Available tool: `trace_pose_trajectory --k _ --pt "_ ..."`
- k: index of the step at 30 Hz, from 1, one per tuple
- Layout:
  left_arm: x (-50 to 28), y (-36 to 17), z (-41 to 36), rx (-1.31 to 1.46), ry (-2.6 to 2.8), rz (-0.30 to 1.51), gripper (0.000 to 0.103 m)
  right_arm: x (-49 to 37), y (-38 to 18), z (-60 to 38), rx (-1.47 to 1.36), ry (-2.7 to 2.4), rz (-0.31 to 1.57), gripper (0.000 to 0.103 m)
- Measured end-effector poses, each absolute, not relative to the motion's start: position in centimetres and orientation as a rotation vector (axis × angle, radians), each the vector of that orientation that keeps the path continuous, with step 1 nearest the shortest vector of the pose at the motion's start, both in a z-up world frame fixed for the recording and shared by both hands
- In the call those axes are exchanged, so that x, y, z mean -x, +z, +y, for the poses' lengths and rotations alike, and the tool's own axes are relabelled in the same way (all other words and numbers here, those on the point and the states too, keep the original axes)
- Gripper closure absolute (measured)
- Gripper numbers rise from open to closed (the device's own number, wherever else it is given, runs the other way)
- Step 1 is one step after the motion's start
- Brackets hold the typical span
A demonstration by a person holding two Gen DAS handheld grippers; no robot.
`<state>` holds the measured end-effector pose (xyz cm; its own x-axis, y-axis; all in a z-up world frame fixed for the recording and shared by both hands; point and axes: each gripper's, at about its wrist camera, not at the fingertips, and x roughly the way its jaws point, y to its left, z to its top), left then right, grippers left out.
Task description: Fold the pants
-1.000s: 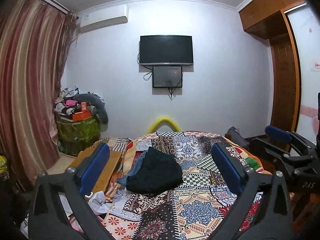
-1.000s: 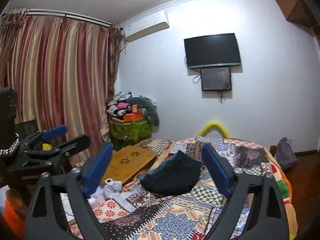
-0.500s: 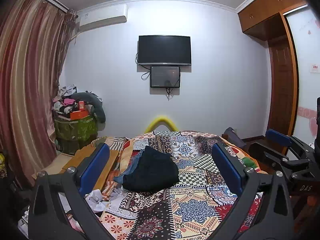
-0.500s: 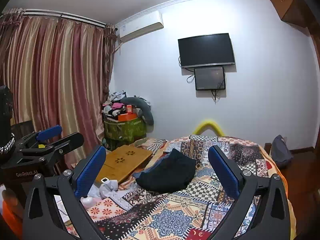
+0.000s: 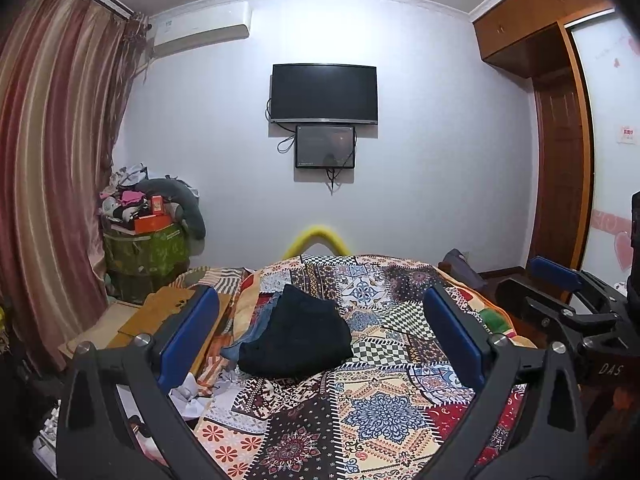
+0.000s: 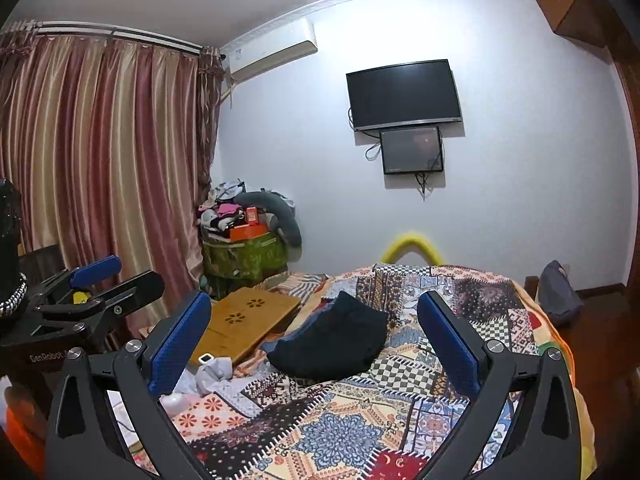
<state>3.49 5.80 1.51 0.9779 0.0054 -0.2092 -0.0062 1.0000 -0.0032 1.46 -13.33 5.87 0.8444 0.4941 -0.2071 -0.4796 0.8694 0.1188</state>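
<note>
A green storage bin (image 6: 244, 258) by the curtain was heaped with clothes and an orange box (image 6: 246, 232). Dark pants (image 5: 296, 330) were left bunched on the patchwork bedspread (image 5: 360, 412). Left gripper (image 5: 320, 334) and right gripper (image 6: 316, 338) were held level above the bed, both spread wide, nothing grabbed.

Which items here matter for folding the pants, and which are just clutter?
Job: dark pants, heaped on quilt; left gripper and right gripper, both open.

Clutter: wooden tray, green bin, TV, white cloth.
</note>
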Motion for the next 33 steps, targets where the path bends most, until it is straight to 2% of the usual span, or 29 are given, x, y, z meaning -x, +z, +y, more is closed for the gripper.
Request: trace_pose_trajectory --k 33 --pt "-4.40 0.63 6.05 0.037 -0.008 0.236 0.000 -1.36 5.80 -13.88 -0.073 0.496 0.253 0.001"
